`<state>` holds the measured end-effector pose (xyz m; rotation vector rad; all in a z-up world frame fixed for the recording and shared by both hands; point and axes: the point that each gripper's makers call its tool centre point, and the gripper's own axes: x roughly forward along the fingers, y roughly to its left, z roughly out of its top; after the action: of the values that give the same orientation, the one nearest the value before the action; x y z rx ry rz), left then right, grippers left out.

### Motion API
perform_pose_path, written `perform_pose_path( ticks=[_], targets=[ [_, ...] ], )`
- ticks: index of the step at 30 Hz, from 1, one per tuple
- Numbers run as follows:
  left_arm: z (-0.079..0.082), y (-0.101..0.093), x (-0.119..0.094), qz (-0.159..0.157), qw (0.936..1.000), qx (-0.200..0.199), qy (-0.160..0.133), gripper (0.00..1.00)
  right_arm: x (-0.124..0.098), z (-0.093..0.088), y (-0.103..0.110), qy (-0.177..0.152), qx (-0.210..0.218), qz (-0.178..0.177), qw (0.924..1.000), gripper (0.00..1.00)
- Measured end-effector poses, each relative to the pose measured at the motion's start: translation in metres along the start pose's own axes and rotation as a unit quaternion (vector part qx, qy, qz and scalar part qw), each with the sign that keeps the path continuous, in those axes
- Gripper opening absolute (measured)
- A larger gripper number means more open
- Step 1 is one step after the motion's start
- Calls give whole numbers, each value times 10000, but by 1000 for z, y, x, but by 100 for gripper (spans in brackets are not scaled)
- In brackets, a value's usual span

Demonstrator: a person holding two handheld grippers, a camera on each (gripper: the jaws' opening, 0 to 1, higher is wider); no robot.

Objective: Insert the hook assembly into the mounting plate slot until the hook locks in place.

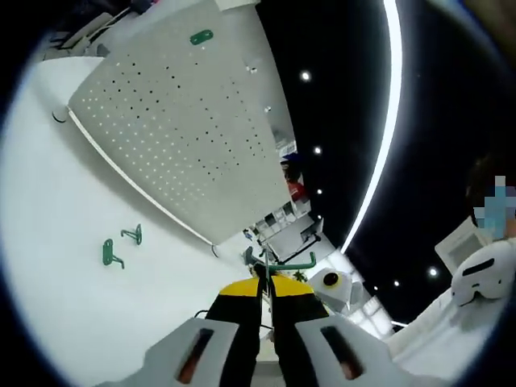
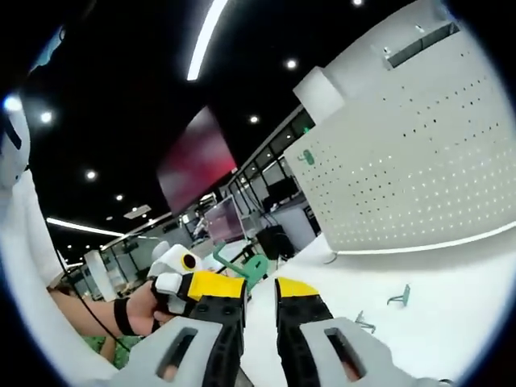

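White table [image 1: 64,266]; left gripper [image 1: 266,284] pinching hook [image 1: 278,262].

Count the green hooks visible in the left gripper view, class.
4: two loose hooks on the white table, one mounted on the pegboard, one in the left tongs. Others may be hidden.

My left gripper view looks along its jaws, rolled, toward the pegboard [image 1: 181,121] from mid-range; my right gripper view faces it from low; both share board, table [image 1: 64,266] and loose hooks [image 1: 121,244]
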<state>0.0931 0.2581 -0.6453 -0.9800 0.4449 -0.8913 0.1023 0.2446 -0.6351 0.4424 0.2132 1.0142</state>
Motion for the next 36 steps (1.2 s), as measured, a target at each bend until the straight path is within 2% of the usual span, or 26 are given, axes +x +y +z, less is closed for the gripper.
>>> perform_pose_path(
  ticks=[12,17,21,29,33,36],
  targets=[
    [-5,-15,3,-425,9988,-71,242,3,-9,9,13,-235,515,404,9976,4],
    [-7,-12,5,-339,9991,65,235,6,-10,9,14,-251,992,354,9941,1],
    [-8,-13,6,-331,9989,196,253,8,-12,9,12,-306,1185,319,9920,0],
    [-9,-10,8,-66,9942,1020,331,10,-13,10,8,-209,889,117,9958,0],
    [-9,-5,7,174,9858,1631,370,8,-15,12,3,-160,684,-30,9975,0],
    [-8,-5,7,257,9782,2027,374,11,-15,12,-1,-95,502,-173,9985,0]
  ],
)
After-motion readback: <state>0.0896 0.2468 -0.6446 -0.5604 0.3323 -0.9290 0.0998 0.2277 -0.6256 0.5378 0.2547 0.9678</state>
